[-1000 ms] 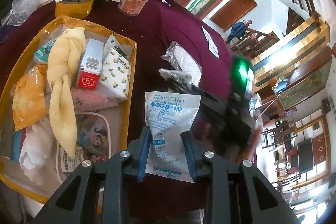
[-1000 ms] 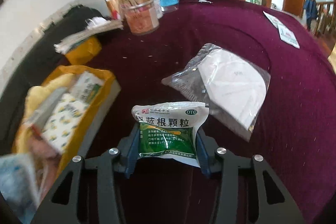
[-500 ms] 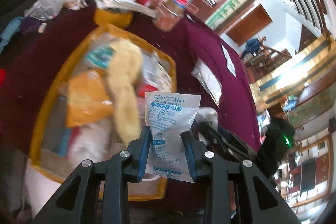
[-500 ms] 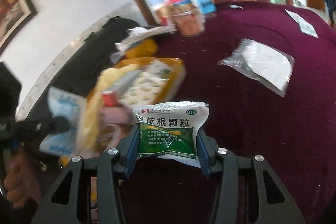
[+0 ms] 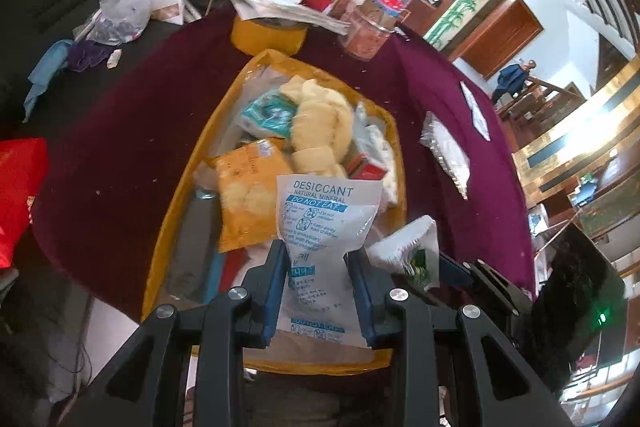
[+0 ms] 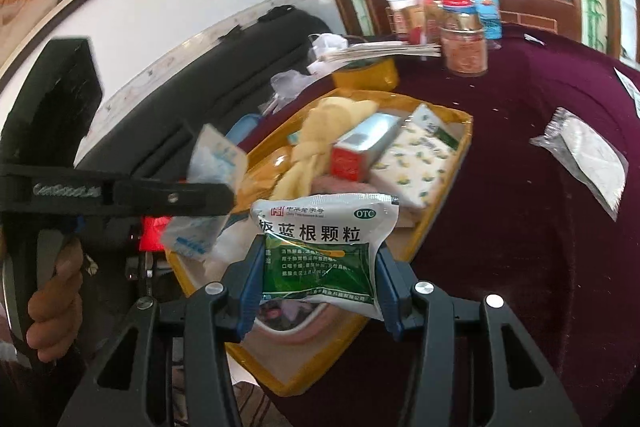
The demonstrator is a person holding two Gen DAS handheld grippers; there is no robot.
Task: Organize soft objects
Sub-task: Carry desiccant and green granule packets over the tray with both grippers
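Where packets sit gripped, both claws above tray (image 5: pixel 176 211).

Left black two-finger gripper with blue-padded fingers (image 5: pixel 320 277), lower centre of the left wrist view, jaws clamped on a white desiccant sachet with blue print (image 5: pixel 324 227), held upright. Right black two-finger gripper with blue pads (image 6: pixel 320 283), lower centre of its view, jaws clamped on a green-and-white medicine granule packet (image 6: pixel 324 247). Person's bare left hand (image 6: pixel 52 295), lower left of the right wrist view, wrapped round the left gripper's handle.
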